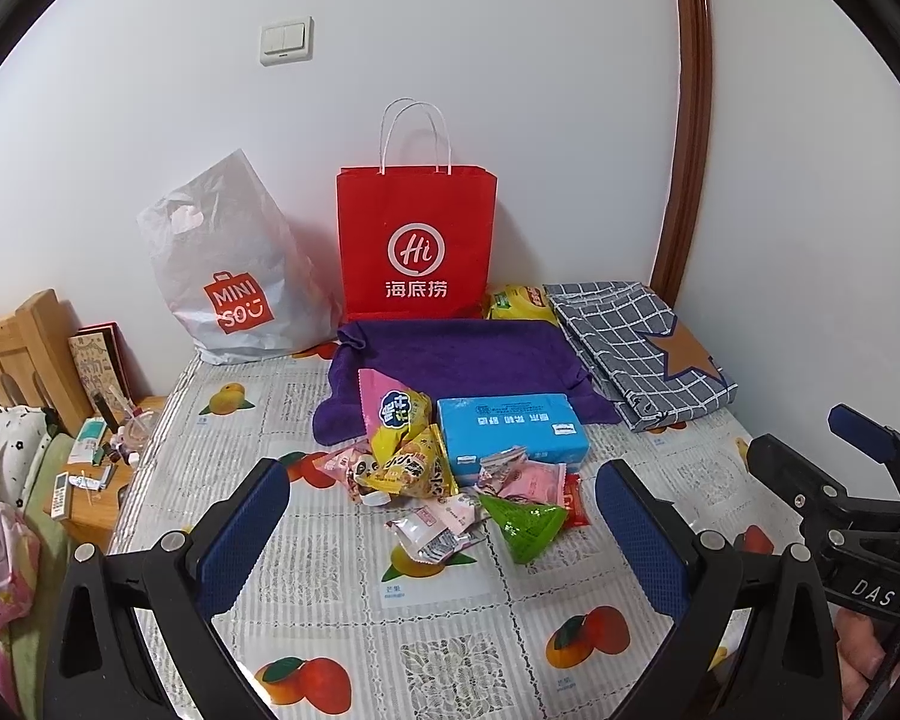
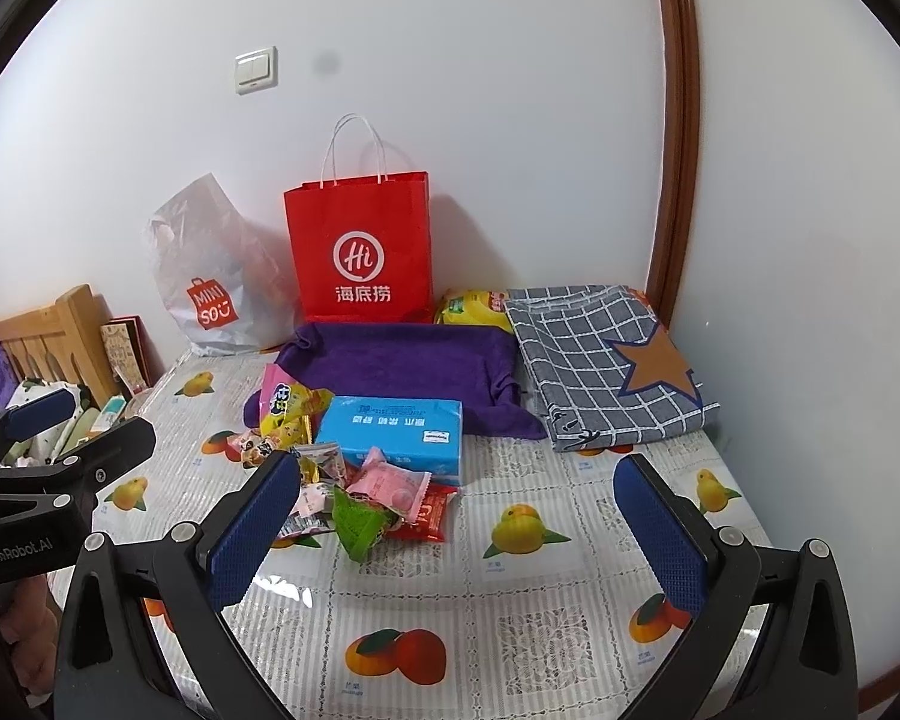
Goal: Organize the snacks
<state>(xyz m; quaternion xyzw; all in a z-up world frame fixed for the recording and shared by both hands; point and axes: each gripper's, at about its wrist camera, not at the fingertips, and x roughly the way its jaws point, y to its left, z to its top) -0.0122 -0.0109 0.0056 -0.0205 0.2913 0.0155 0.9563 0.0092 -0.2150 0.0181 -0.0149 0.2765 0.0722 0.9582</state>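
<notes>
A heap of small snack packets [image 1: 426,474] [image 2: 354,486] lies mid-table: pink, yellow, red and a green cone-shaped packet [image 1: 525,525] [image 2: 357,519]. Behind them sits a blue tissue pack [image 1: 510,432] [image 2: 393,432], partly on a purple towel [image 1: 450,354] [image 2: 402,360]. A red paper bag [image 1: 417,240] [image 2: 360,246] stands upright at the wall. My left gripper [image 1: 444,516] is open just short of the heap, nothing between its fingers. My right gripper [image 2: 459,510] is open too, the heap near its left finger [image 2: 258,522].
A white plastic bag [image 1: 234,276] [image 2: 210,276] leans left of the red bag. A folded checked cloth [image 1: 642,348] [image 2: 600,360] and a yellow packet [image 1: 519,303] [image 2: 471,306] lie at the back right. A cluttered bedside stand [image 1: 96,468] and bed are off the table's left edge.
</notes>
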